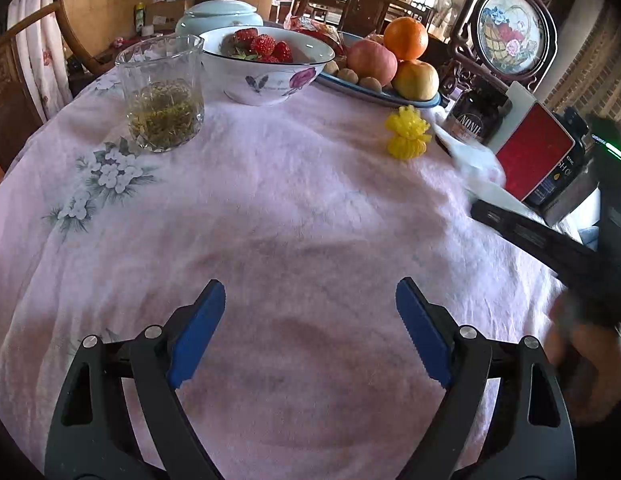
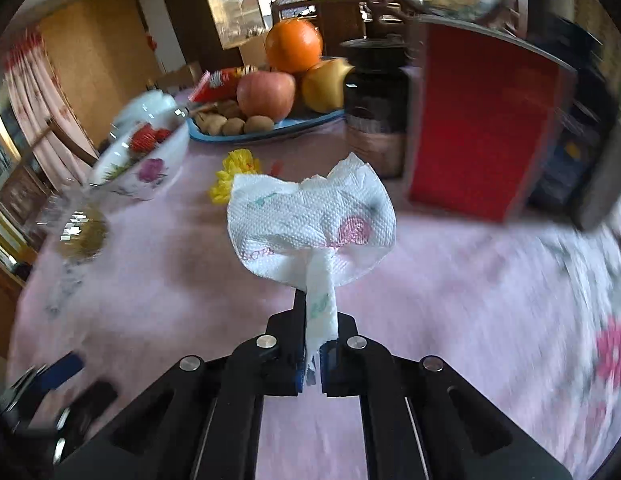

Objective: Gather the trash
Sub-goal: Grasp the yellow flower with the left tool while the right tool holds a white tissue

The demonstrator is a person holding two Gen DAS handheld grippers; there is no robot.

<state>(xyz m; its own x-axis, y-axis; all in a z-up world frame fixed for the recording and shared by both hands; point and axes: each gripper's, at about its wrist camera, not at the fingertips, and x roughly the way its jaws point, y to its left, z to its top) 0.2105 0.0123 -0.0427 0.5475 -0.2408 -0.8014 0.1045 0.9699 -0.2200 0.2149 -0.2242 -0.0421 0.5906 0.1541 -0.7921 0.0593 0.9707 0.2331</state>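
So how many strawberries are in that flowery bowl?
4 show in the bowl: one at the back, one in the middle, one on the right, one low in front. More may hide below the rim.

Both hand-held grippers share one build: matte black plastic linkage arms with long teardrop-shaped cutouts, joined at round silver pivot screws. The left gripper point(image 1: 310, 326) carries flat blue pads with fine saw-tooth ridges along the inner faces of its fingers point(image 1: 198, 334). On the right gripper point(image 2: 313, 354) the same blue shows only as thin edges between black finger blocks
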